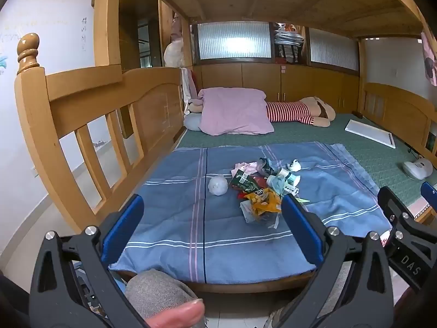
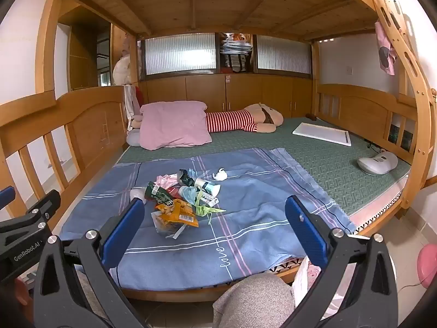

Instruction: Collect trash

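A pile of trash [image 1: 262, 188] lies in the middle of a blue striped sheet [image 1: 169, 227] on the lower bunk: an orange snack wrapper [image 2: 177, 210], a dark green packet [image 2: 157, 192], crumpled paper and plastic. A white crumpled ball [image 1: 217, 185] sits just left of the pile, and a small white tissue [image 2: 220, 175] lies behind it. My left gripper [image 1: 211, 227] hovers open in front of the pile, nothing between its blue pads. My right gripper [image 2: 214, 229] is open too, short of the pile and empty. Each gripper shows at the edge of the other's view.
Wooden rails [image 1: 90, 142] border the bed on the left and right. At the back lie a pink pillow [image 2: 174, 127] and a striped plush toy [image 2: 245, 121]. A white board [image 2: 322, 134] and a white device [image 2: 378, 162] rest on the green mat. A person's grey-clad knees [image 2: 254, 298] are below.
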`<act>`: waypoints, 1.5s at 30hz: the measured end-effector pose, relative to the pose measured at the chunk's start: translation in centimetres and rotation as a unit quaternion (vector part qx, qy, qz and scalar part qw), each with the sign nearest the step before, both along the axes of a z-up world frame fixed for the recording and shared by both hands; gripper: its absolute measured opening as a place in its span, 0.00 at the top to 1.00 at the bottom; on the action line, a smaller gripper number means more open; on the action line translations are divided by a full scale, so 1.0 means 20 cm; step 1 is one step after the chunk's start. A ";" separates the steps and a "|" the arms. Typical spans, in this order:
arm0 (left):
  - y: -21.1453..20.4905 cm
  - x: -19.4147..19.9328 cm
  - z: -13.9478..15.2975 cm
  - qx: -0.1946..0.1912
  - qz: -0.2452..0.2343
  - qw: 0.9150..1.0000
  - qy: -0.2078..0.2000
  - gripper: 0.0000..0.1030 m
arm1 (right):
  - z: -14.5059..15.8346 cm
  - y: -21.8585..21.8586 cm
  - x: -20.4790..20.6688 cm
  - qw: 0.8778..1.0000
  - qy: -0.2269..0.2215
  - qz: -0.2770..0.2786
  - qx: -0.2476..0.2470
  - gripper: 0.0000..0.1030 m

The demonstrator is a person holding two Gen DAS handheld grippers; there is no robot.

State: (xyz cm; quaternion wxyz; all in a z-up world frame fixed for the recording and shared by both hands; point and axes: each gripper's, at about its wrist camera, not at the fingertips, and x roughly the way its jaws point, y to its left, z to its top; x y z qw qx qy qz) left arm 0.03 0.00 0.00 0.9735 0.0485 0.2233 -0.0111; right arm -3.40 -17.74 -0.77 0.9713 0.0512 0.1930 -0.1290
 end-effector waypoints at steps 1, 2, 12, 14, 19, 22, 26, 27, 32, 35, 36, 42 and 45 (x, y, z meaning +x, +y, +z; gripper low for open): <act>0.00 0.00 0.00 0.000 0.000 1.000 0.000 0.03 | 0.00 0.00 0.00 1.000 0.000 0.000 0.000 0.03; 0.00 0.00 0.00 0.000 0.001 1.000 -0.002 0.03 | 0.00 0.00 0.00 1.000 0.001 0.001 0.000 0.03; 0.00 0.00 0.00 -0.003 0.000 1.000 0.001 0.03 | 0.00 0.00 0.00 1.000 0.001 0.001 0.002 0.03; 0.00 0.01 -0.01 -0.003 0.000 1.000 0.002 0.03 | 0.00 0.00 0.00 1.000 0.001 0.000 0.002 0.03; 0.01 0.00 -0.01 -0.004 -0.001 1.000 0.002 0.03 | 0.00 0.00 0.00 1.000 0.001 0.001 0.003 0.03; 0.01 0.00 -0.01 -0.005 -0.001 1.000 0.003 0.03 | 0.00 0.01 0.00 1.000 0.002 0.001 0.003 0.03; 0.01 0.01 0.00 -0.004 -0.001 1.000 0.003 0.03 | -0.01 0.00 -0.01 1.000 0.001 0.002 0.004 0.03; 0.00 0.01 0.00 -0.003 -0.001 1.000 0.003 0.03 | -0.01 0.00 -0.01 1.000 0.001 0.003 0.004 0.03; -0.02 0.00 -0.01 -0.003 -0.001 1.000 0.004 0.03 | -0.01 0.01 0.00 1.000 0.000 0.003 0.003 0.03; -0.02 0.01 0.00 -0.005 -0.002 1.000 0.004 0.03 | -0.02 0.00 0.00 1.000 0.000 0.003 0.004 0.03; -0.02 0.01 0.00 -0.006 -0.003 1.000 0.005 0.03 | -0.01 0.00 0.00 1.000 0.000 0.003 0.003 0.03; 0.00 0.02 -0.01 -0.016 0.002 1.000 0.009 0.03 | -0.01 0.00 0.00 1.000 0.000 0.003 0.003 0.03; 0.02 0.02 -0.01 -0.023 0.002 1.000 0.010 0.03 | 0.00 0.00 0.01 1.000 -0.001 0.002 0.003 0.03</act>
